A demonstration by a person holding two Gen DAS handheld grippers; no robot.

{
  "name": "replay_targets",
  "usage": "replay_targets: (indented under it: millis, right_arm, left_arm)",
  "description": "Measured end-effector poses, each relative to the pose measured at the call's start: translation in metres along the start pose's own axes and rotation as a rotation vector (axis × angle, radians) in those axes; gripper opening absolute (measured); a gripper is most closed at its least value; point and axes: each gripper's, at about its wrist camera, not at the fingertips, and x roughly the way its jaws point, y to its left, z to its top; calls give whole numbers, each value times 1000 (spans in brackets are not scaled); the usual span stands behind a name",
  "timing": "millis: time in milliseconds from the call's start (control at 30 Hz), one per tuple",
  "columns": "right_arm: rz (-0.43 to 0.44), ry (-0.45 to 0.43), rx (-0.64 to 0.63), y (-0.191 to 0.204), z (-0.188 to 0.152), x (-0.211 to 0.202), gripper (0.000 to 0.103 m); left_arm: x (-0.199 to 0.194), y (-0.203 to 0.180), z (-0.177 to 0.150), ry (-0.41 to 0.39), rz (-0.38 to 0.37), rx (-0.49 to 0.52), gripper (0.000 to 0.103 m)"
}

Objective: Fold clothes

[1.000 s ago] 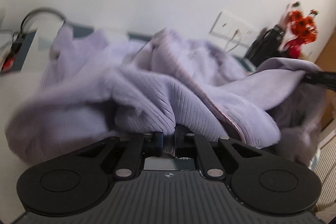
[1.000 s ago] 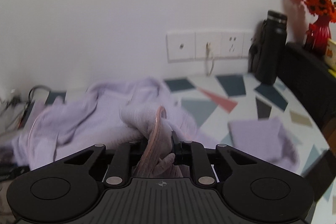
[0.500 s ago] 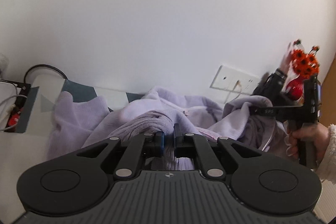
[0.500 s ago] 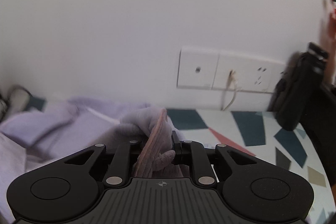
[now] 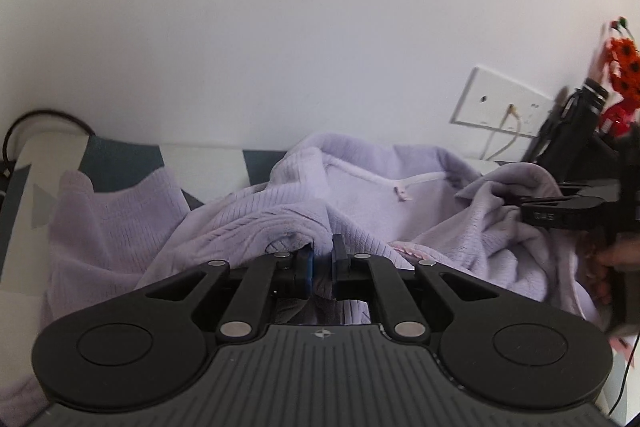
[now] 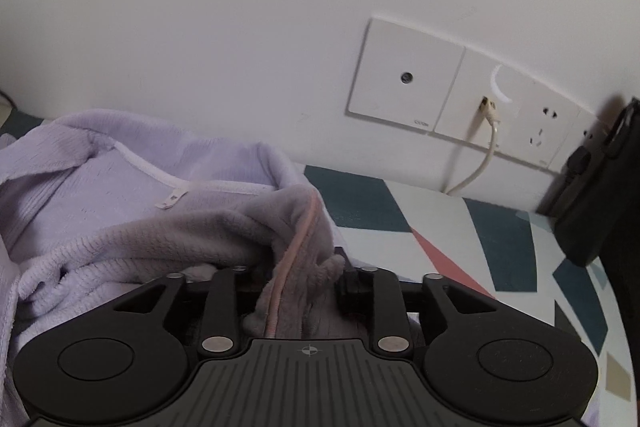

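A fluffy lilac zip-up garment (image 5: pixel 360 195) lies crumpled on the patterned table (image 5: pixel 200 159), its white zipper pull (image 5: pixel 400 194) facing up. My left gripper (image 5: pixel 322 263) is shut on a fold of its ribbed fabric at the near edge. In the right wrist view the garment (image 6: pixel 120 187) spreads to the left. My right gripper (image 6: pixel 300 275) is opening, and a bunched hem with pink trim still lies loosely between its jaws. Seen from the left wrist, the right gripper (image 5: pixel 516 203) sits at the garment's right side, with a hand (image 5: pixel 616 259) behind it.
White wall sockets (image 6: pixel 404 79) with a plugged cable (image 6: pixel 480 167) sit just behind the table (image 6: pixel 440 227). A black bottle (image 6: pixel 600 207) stands at the right, with red flowers (image 5: pixel 624 59) beyond it. A dark cable loop (image 5: pixel 40 115) lies at the far left.
Both grippers carried the garment towards the wall and lowered it. The right gripper's jaws have spread wider around the hem. The left gripper stayed shut on its fold.
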Motion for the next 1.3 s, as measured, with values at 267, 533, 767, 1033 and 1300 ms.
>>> replay_targets:
  millis: [267,533,767,1033,1300]
  right_arm:
    - [24,-32,159,-26,0,-50,78]
    - [105,-136,246,-56,-42,-157,81]
    - [108,-91,176,-50,-107,-207,78]
    - [-16,89,180,-39,-159,-171,78]
    - [64,84,208,-41,-149,-134,56]
  left_arm:
    - [-20,-14,15,48,18,-44,54]
    - [-75,-12,-5,37,-196,-132,66]
    - [-78,-23,-55,215,-349,-102,66]
    - [-35,-50,-87,323,-313,-127,66]
    - [-8,-57,-84,267,-276,-184,18]
